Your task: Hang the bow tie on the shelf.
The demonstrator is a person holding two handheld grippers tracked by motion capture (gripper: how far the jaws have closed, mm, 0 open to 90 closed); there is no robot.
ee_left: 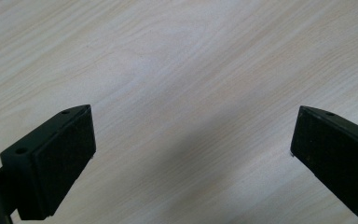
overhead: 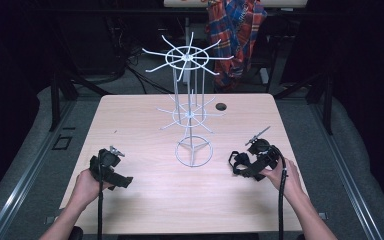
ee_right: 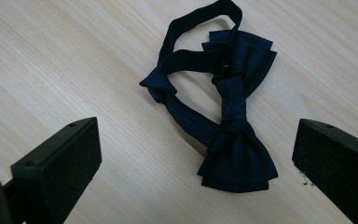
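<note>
A dark navy bow tie [ee_right: 233, 116] with its neck strap looped lies flat on the light wood table [ee_right: 51, 56]. My right gripper [ee_right: 198, 140] hovers over it, open, one jaw on each side of the bow and neither touching it. In the high view that gripper [overhead: 252, 162] is at the right of the table, with the bow tie [overhead: 236, 161] just to its left. My left gripper [ee_left: 193, 126] is open over bare wood with nothing between its jaws. In the high view it [overhead: 112, 170] sits at the left of the table.
A tall white wire rack [overhead: 190, 115] with two tiers of radiating hooks stands mid-table on a ring base [overhead: 194, 151], between the grippers. A cable hole [overhead: 221, 106] is behind it. Plaid cloth [overhead: 235, 30] hangs beyond the far edge.
</note>
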